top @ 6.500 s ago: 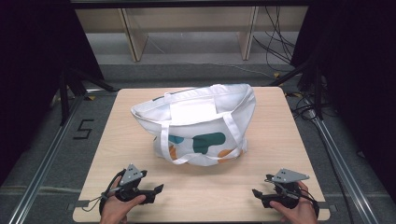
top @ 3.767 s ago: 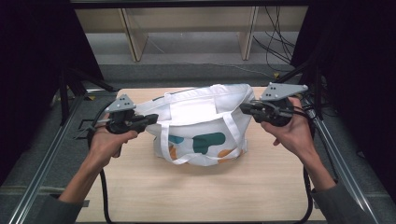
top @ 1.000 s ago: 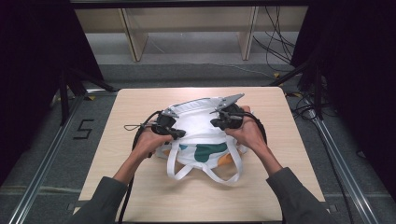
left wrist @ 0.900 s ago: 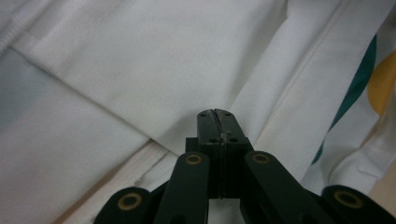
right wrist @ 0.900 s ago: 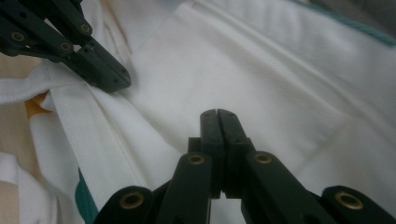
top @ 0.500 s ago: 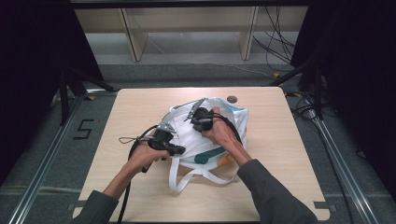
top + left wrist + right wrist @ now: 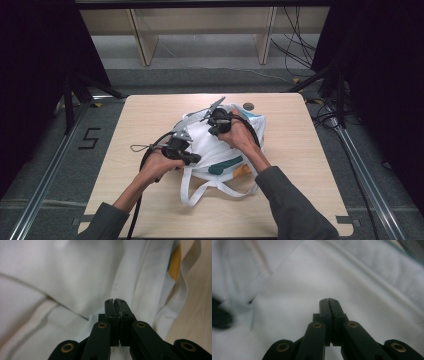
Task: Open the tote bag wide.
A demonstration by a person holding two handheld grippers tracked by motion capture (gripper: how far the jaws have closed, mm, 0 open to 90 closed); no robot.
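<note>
Blurring white bag [image 7: 367, 277] cloth beyond right gripper's [image 7: 328, 300] closed jaws

Beyond the fingers we see a small dark round disc [image 7: 248, 106] lying on the pale wooden table [image 7: 320, 165], near its far edge. Past that edge, well away from the fingers, we find a light wooden shelf unit [image 7: 200, 30], with black cables [image 7: 295, 40] hanging beside it. Left of the fingers, a black "5" marking [image 7: 90, 138] sits on the grey floor.
</note>
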